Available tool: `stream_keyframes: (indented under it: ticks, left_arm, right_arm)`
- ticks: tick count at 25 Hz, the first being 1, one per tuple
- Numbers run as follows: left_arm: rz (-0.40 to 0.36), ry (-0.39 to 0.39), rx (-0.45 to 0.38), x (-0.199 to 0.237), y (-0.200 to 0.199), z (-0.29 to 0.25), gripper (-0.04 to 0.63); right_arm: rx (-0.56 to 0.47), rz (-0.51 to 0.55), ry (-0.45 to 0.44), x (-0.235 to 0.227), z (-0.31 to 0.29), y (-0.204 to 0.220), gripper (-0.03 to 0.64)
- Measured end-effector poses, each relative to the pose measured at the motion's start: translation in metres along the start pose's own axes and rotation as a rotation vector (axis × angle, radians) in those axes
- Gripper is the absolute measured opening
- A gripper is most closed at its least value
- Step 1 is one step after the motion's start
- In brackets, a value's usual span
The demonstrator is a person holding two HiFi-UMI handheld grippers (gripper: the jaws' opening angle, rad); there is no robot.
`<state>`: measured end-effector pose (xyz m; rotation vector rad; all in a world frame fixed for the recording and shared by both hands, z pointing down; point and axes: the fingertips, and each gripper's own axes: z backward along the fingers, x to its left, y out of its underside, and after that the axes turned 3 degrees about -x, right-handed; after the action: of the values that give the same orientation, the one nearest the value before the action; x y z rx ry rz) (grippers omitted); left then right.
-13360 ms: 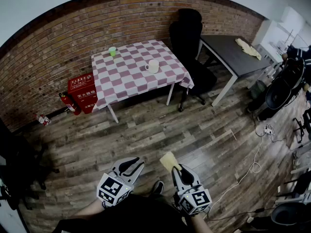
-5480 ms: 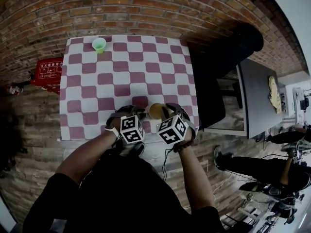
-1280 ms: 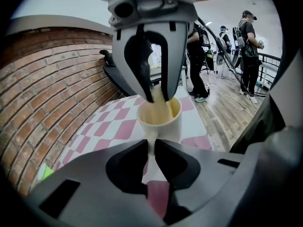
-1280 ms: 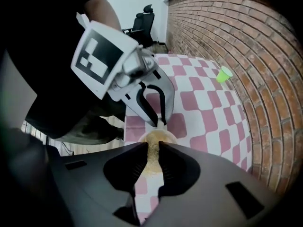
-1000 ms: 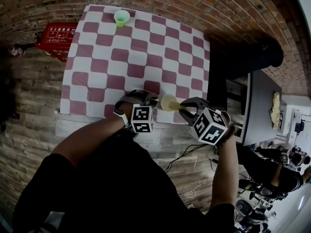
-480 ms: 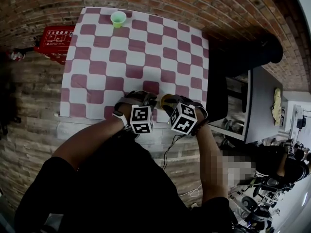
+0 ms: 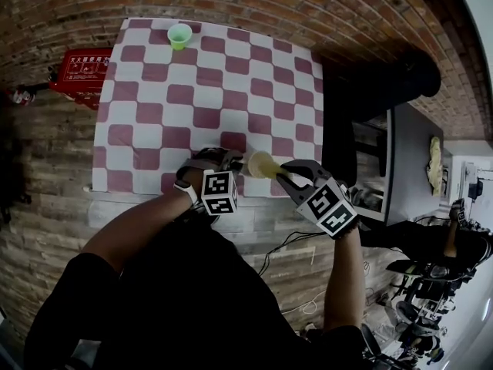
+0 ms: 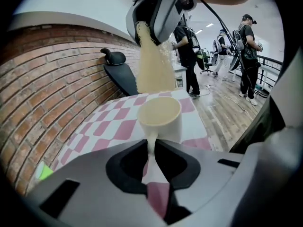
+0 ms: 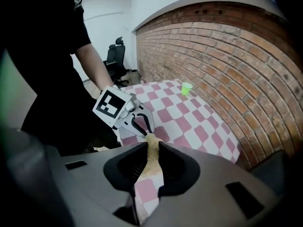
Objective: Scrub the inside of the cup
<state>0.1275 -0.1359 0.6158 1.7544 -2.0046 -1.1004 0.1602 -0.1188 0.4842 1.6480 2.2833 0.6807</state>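
Note:
A cream cup [image 8: 160,119] stands near the front edge of the checked table [image 7: 192,91]. My left gripper [image 8: 150,148] is shut on the cup's handle, and in the head view the left gripper [image 7: 229,159] sits just left of the cup. A yellow sponge [image 8: 154,63] hangs just above the cup's rim, its lower end at the cup's mouth. My right gripper [image 9: 151,150] is shut on this sponge [image 9: 152,162]. In the head view the right gripper [image 7: 283,173] reaches in from the right with the sponge [image 7: 263,164] over the cup, which is mostly hidden there.
A small green cup [image 7: 179,35] stands at the table's far edge. A black chair [image 7: 377,83] and a grey table [image 7: 412,153] are to the right, a red box [image 7: 81,68] to the left by the brick wall. People [image 8: 246,46] stand in the background.
Half a second ago the right gripper was down at the cup with the sponge inside it. It has since pulled up and to the right, bringing the sponge out. The left gripper has stayed put.

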Motion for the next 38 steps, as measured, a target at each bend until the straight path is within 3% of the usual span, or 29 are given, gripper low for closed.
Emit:
stream_keyframes:
  ticks: [4, 10, 13, 16, 25, 31, 35, 38]
  left_arm:
    - [-0.001, -0.002, -0.001, 0.001, -0.001, 0.000, 0.058]
    - [-0.011, -0.005, 0.009, 0.000, -0.002, 0.000, 0.058]
    - [-0.012, -0.008, 0.010, 0.000, -0.003, 0.000, 0.058]
    - [-0.013, -0.006, 0.015, -0.001, -0.003, 0.001, 0.058]
    - [-0.020, 0.002, 0.029, -0.002, -0.002, 0.000, 0.058]
    - [-0.015, -0.007, 0.002, 0.001, -0.004, 0.010, 0.058]
    - [0.103, 0.011, -0.063, 0.009, -0.003, 0.031, 0.089]
    - [0.210, 0.016, -0.109, 0.025, 0.006, 0.059, 0.091]
  right_arm:
    - [0.025, -0.041, 0.079, -0.011, -0.005, 0.014, 0.086]
    - [0.131, -0.183, 0.088, -0.010, -0.082, 0.040, 0.086]
    - [0.229, -0.186, 0.123, -0.009, -0.107, 0.050, 0.086]
    - [0.222, -0.239, 0.101, -0.006, -0.111, 0.043, 0.086]
    - [0.026, -0.465, 0.065, -0.009, -0.056, 0.018, 0.086]
    - [-0.166, -0.554, 0.122, -0.013, -0.001, -0.001, 0.086]
    - [-0.316, -0.658, 0.215, -0.021, 0.041, 0.006, 0.086]
    - [-0.445, -0.816, 0.272, -0.020, 0.062, 0.016, 0.086]
